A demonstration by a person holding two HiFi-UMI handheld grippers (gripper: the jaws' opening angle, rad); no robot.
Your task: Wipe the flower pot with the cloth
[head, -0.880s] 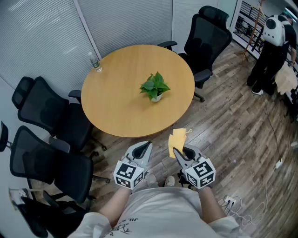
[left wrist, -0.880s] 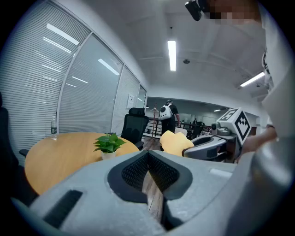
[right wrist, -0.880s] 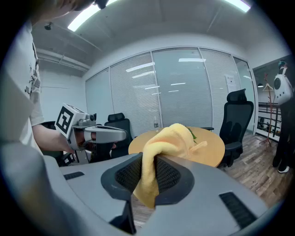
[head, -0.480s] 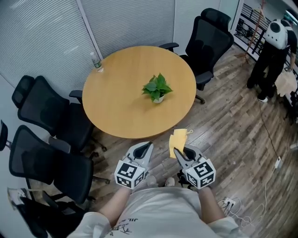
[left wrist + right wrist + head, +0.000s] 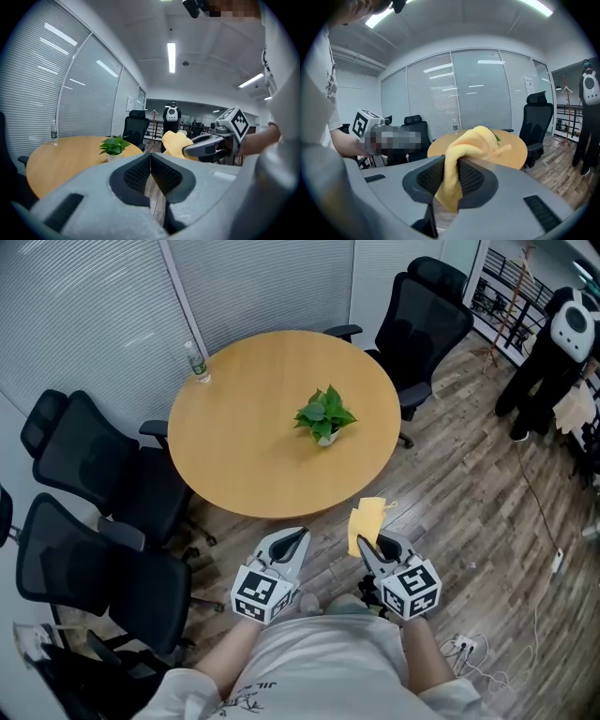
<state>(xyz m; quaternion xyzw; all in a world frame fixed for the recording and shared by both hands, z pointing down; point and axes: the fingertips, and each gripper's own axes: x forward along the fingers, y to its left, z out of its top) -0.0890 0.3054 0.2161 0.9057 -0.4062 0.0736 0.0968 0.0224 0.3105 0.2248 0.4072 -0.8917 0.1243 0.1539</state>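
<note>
Okay, I've got the right gripper clamped on the yellow cloth, held over the floor just short of the round table, at its near edge. Left gripper is beside it, jaws pressed together with nothing between them. Flower pot stands on the table, right of centre, well apart from both grippers. Water bottle stands at the table's far left rim.

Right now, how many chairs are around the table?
4: two on the table's left, a far chair and a near chair; two overlapping at its upper right, a front chair and a back chair. A dark shape at the left edge may be a fifth.
</note>
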